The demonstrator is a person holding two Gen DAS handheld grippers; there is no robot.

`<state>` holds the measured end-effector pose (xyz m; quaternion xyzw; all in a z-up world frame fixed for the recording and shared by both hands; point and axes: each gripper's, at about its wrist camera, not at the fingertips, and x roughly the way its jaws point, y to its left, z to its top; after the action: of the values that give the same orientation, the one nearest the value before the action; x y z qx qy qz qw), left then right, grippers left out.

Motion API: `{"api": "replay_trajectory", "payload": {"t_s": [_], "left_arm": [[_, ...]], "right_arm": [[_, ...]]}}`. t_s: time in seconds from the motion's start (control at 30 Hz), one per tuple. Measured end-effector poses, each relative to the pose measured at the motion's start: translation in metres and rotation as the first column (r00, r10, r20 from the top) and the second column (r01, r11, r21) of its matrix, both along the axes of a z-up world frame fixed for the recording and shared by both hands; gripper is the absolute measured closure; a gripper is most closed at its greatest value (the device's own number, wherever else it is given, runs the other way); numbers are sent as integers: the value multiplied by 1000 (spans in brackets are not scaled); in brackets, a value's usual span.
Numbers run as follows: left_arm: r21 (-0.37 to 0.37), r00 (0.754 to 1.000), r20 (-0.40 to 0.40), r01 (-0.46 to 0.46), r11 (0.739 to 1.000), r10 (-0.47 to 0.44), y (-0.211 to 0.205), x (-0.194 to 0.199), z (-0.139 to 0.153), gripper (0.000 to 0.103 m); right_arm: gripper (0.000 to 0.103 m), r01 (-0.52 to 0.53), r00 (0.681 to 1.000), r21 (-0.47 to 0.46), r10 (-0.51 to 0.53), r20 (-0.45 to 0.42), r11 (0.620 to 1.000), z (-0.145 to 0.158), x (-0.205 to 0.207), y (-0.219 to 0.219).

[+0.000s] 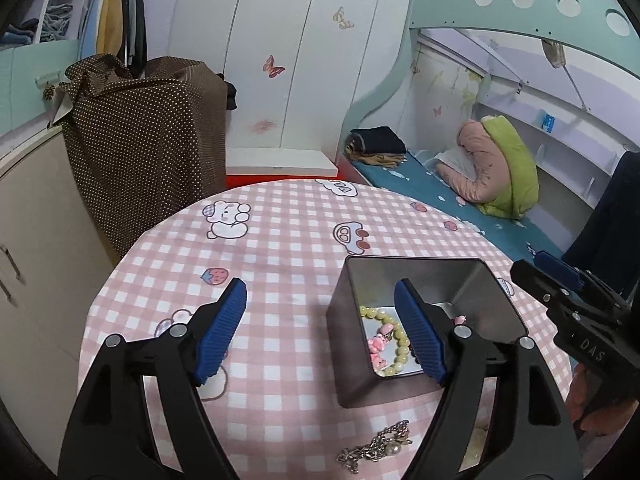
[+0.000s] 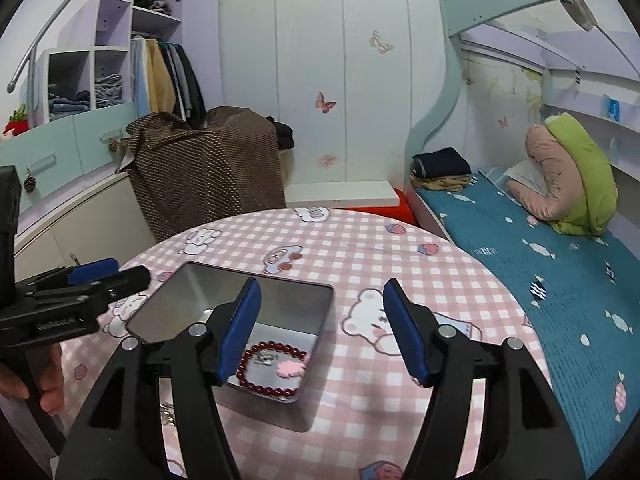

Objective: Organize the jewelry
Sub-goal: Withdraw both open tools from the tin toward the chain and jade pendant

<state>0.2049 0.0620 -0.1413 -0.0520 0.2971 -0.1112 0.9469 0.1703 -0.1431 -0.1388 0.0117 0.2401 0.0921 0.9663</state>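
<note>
Two grippers worked over a round table (image 1: 280,400) covered in a pink checked cloth printed with bears and strawberries.

From the left wrist camera, the left gripper (image 1: 320,326) hung above the cloth with its blue-padded fingers (image 1: 220,332) standing well apart and nothing between them. Its right finger reached over the near edge of an open metal tin (image 1: 472,292). Inside the tin lay a pale yellow bead bracelet (image 1: 394,342) and small pink charms (image 1: 378,346), partly hidden behind that finger. A silver chain (image 1: 376,446) lay on the cloth just in front of the tin, outside it. At the right edge the right gripper (image 1: 560,280) showed from the side, over the table's rim, with part of a hand (image 1: 588,404) below it.

From the right wrist camera, the right gripper (image 2: 322,332) also had its fingers spread wide and empty. Its left finger overlapped the tin (image 2: 280,300), which sat on the cloth (image 2: 360,420) slightly left of centre. Here the tin held a dark red bead bracelet (image 2: 272,372), a pink flower-shaped piece (image 2: 292,368) resting on its right side, and something small and silvery within the loop, too fine to identify. The left gripper (image 2: 112,272) entered from the left, close beside the tin, held by a hand (image 2: 44,380). Beyond the table stood a bed (image 2: 560,272) with a teal cover.
</note>
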Motion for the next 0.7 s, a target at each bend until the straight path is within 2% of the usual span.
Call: {"api": "replay_trajectory", "payload": {"t_s": [0.3, 0.5, 0.7], "left_arm": [[-8, 1000, -8, -9, 1000, 9, 3, -7, 1, 25], [1, 1000, 0, -6, 1000, 6, 5, -22, 4, 19], [16, 1000, 11, 8, 1000, -8, 7, -42, 7, 14]], "right_arm": [[31, 38, 999, -11, -38, -12, 999, -2, -13, -5], [18, 64, 998, -16, -64, 4, 998, 0, -29, -6], [10, 73, 997, -28, -73, 21, 997, 4, -46, -3]]}}
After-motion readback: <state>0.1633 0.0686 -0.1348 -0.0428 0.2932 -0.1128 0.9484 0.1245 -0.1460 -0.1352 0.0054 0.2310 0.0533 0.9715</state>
